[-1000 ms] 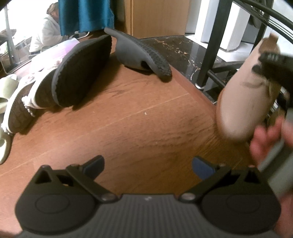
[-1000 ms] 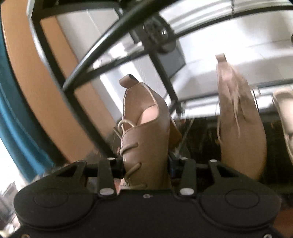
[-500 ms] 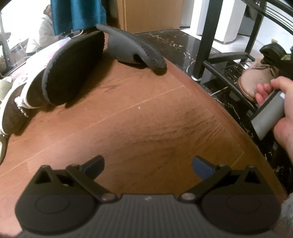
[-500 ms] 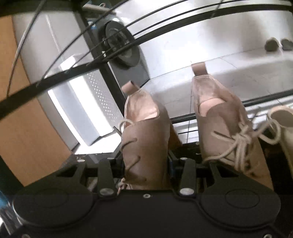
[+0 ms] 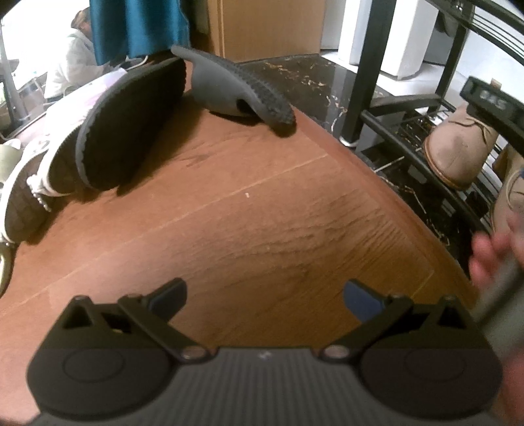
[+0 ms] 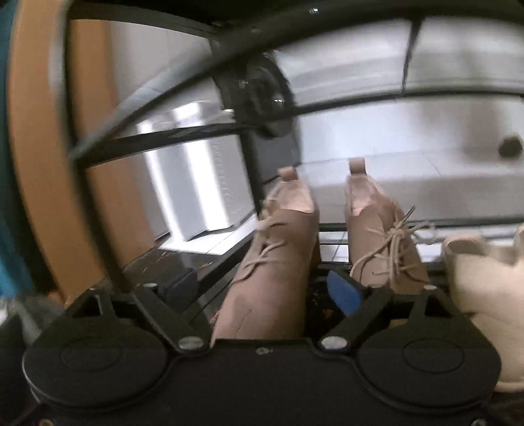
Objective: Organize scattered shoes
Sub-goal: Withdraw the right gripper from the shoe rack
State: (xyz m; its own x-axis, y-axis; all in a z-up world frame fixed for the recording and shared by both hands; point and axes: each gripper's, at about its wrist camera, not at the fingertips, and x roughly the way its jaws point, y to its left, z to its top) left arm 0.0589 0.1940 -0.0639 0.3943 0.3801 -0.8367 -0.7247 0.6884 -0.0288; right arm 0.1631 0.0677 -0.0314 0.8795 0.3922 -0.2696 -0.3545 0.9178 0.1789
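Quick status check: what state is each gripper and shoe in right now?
Left gripper: open, empty, over the floor.
Right gripper: open, released.
Left boot: upright on rack, between the open fingers.
Right boot: upright beside it, laces tied.
Grey slide: tipped on floor.
Black-soled shoe: on its side, sole showing.

Brown wood floor (image 5: 262, 222) beside teal curtain (image 5: 137, 26).

Before you the wooden floor (image 5: 262, 222) carries a grey slipper (image 5: 239, 91) and a black-soled shoe (image 5: 131, 127) on its side. The black rack shelf (image 6: 327, 272) bears two tan lace-up boots (image 6: 275, 262) side by side, a cream shoe (image 6: 481, 295) beside them.
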